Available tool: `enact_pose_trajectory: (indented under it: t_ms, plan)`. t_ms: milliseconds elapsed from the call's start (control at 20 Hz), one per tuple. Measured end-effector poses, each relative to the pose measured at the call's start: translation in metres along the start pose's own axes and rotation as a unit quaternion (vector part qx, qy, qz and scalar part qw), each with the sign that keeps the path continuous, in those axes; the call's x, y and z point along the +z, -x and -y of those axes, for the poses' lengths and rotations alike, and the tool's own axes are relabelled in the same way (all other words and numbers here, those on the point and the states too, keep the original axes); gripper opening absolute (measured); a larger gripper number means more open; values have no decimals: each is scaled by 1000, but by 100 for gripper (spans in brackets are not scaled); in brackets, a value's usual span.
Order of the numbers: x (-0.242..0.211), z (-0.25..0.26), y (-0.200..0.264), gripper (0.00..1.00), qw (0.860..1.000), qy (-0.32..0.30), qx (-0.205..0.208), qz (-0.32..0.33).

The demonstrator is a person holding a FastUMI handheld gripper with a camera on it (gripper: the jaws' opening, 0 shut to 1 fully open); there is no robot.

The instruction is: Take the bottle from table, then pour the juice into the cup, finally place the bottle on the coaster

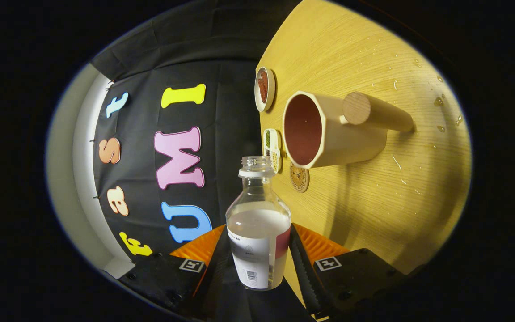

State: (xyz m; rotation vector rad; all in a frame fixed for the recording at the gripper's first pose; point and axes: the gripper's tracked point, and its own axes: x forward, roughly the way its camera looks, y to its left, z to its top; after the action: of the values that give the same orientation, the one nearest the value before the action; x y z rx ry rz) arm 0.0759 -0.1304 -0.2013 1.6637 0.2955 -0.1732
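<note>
The hand-held gripper [257, 259] has both fingers [304, 268] pressed on the lower body of the bottle [258, 228], which stands between them with its cap off and its open mouth pointing ahead. Clear liquid fills the bottle to about half. The view is rolled, so the tabletop [373, 188] appears as a wall beside the bottle. Just beyond the bottle's mouth is the cup [329, 132], its reddish inside facing the bottle and a round wooden handle sticking out. Near the cup's rim lie a round coaster [299, 177], a small divided dish [272, 144] and a round dish [264, 89]. Droplets [438, 102] speckle the tabletop past the cup.
</note>
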Motion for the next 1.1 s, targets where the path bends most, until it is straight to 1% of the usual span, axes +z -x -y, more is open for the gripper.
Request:
enact_pose_trajectory:
  t_ms: [700, 1100]
  plan:
    - [-1, -14, -4, 75, 997, -76, 19, 15]
    - [3, -20, -4, 74, 994, -101, 27, 31]
